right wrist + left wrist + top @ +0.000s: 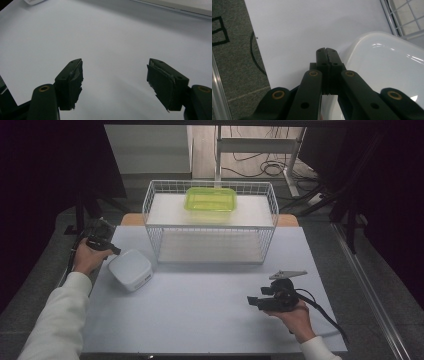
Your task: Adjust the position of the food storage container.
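White unmarked container (130, 269) beside closed left hand-held gripper (327, 51); right hand-held gripper (114, 72) open, empty

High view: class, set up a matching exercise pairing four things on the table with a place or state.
1. green container
2. white box
3. left gripper
4. right gripper

A. jaws apart over bare table
B. on top of the wire rack
C. jaws closed together
D. on the table, left of the rack

Pairs: 1-B, 2-D, 3-C, 4-A
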{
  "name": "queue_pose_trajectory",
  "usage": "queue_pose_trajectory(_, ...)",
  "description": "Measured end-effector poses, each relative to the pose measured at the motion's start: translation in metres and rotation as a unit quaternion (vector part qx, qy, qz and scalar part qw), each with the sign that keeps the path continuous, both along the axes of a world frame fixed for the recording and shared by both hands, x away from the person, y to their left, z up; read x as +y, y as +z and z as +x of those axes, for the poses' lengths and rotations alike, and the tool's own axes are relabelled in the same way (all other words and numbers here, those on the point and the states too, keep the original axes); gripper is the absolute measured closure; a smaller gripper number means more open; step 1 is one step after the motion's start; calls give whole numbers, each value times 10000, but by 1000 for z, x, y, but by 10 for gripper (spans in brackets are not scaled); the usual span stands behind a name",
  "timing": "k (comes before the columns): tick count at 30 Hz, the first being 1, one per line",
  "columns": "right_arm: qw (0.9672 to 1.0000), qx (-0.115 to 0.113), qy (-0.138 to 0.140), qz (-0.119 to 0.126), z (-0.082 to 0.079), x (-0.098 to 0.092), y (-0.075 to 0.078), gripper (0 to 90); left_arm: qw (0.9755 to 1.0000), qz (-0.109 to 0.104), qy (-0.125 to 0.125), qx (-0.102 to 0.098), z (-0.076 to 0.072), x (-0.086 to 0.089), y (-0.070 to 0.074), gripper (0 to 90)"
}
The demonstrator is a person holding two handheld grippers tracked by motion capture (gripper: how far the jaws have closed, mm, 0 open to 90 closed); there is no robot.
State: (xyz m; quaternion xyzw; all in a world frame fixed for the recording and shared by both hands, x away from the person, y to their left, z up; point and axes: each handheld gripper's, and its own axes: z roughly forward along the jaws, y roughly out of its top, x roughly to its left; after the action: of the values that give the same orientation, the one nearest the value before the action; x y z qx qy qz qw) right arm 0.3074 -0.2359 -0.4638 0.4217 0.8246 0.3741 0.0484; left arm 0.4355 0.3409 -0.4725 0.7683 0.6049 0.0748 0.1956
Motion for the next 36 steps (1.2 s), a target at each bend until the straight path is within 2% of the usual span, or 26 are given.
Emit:
queue_pose_trajectory(2,10000,5,-3,3,0,0,0,288,10000,4,-29,-20,-1,-1,1,900)
queue_pose_trajectory(8,10000,16,-4,15,0,1,-1,287,9999,32,-135,83,-5,1,1,900)
queue_pose_trajectory(12,10000,19,-19,19,0,0,0,287,9996,-92,-252,70,-11,0,1,900)
queue_pose_trajectory(17,10000,30,-22,59,0,1,-1,287,9988,-240,-417,79,-26,-10,-2,900)
queue_pose_trajectory(18,10000,40,-20,74,0,1,0,287,9986,-295,-435,63,-28,-11,-2,900)
queue_pose_trajectory(20,9999,57,-30,106,0,1,0,287,9974,-540,-480,81,-33,-13,-5,900)
queue_pose_trajectory(22,9999,63,-45,140,0,1,1,287,9973,-542,-495,17,-39,-16,-6,900)
queue_pose_trajectory(28,9998,62,-55,170,0,1,1,287,9948,-761,-670,29,-56,-29,-8,900)
queue_pose_trajectory(33,9998,65,-48,161,0,2,1,287,9936,-835,-765,33,-65,-44,-9,900)
queue_pose_trajectory(36,9998,71,-46,171,0,2,1,287,9920,-932,-853,64,-69,-53,-9,900)
